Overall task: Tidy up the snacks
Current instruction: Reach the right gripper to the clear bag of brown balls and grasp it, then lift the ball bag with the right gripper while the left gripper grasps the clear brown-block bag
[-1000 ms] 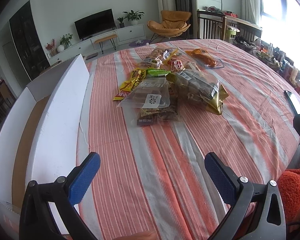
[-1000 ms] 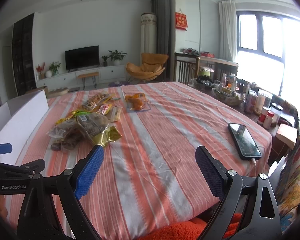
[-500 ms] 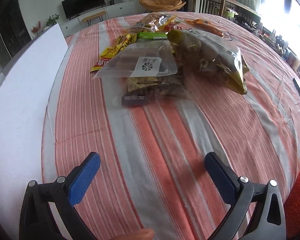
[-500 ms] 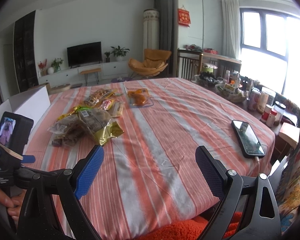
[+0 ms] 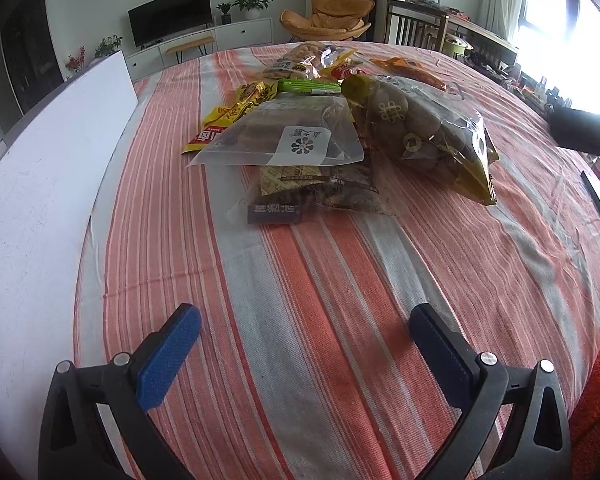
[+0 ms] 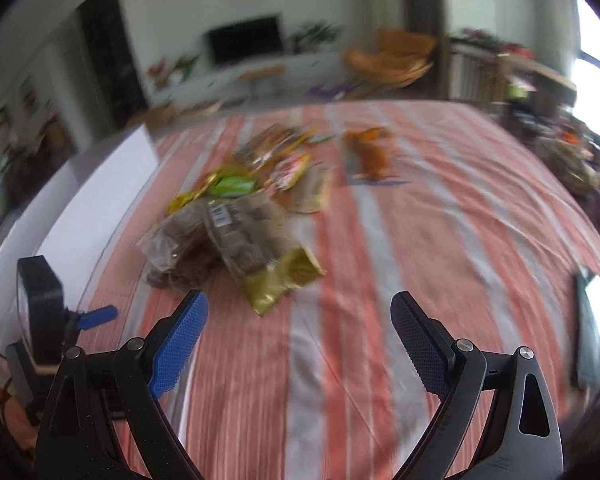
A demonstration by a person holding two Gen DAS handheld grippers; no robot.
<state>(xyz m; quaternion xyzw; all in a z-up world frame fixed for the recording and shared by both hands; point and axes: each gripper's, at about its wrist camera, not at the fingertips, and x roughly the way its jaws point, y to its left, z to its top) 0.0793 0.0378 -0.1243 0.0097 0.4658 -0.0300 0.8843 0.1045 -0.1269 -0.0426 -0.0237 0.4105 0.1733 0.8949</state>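
Observation:
A heap of snack bags lies mid-table on the striped cloth point(image 5: 340, 300). Nearest is a clear bag with a white label point(image 5: 288, 136) over a dark packet point(image 5: 312, 196); beside them a gold-edged bag of round snacks point(image 5: 424, 136), a yellow packet point(image 5: 228, 116) and a green packet point(image 5: 308, 87). My left gripper point(image 5: 306, 340) hovers open short of the heap, nothing between its fingers. In the blurred right wrist view the gold-edged bag point(image 6: 260, 256) and an orange packet point(image 6: 372, 152) show; my right gripper point(image 6: 300, 336) is open and empty above the cloth.
A white box wall point(image 5: 48, 184) runs along the table's left side. A phone point(image 6: 592, 312) lies near the right edge. The left gripper's body point(image 6: 40, 320) shows at the left of the right wrist view. A TV, a cabinet and an orange chair stand behind.
My left gripper has drawn closer to the heap and lifted its view slightly. My right gripper has swung forward and tipped down toward the snacks, which blurs its view.

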